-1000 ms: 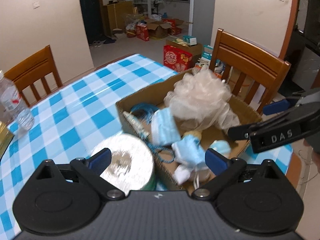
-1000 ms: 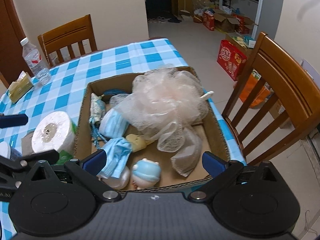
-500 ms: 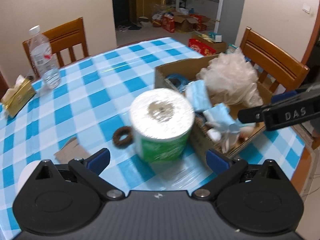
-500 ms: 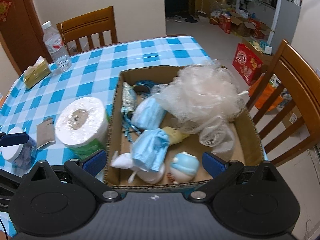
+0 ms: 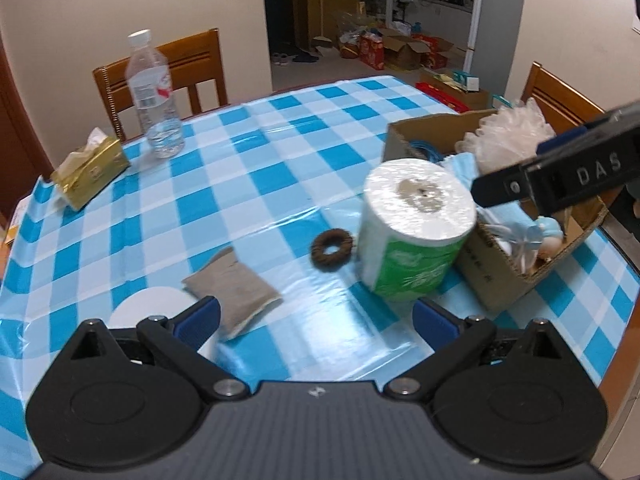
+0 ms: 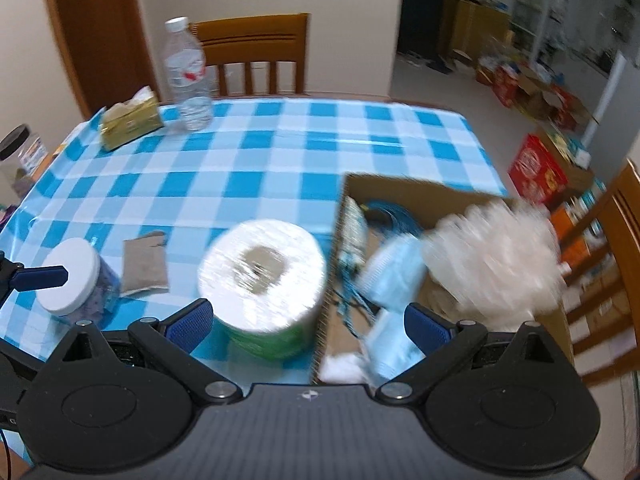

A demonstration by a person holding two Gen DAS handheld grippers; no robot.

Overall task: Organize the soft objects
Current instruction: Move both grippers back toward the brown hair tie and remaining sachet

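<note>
Both tools have swung away from the cardboard box [image 5: 496,280]: left tool [image 5: 316,316] wide and empty over the counter [image 5: 240,184], right tool [image 6: 306,322] wide near the tissue roll [image 6: 264,276].

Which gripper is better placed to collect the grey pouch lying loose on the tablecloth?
Probably the left gripper: open, with the grey pouch beside its fingertip. The right gripper faces the paper roll.

One toilet roll [image 5: 416,216], one bottle [image 5: 154,92], two chairs [image 5: 176,68], one box [image 5: 516,268].
</note>
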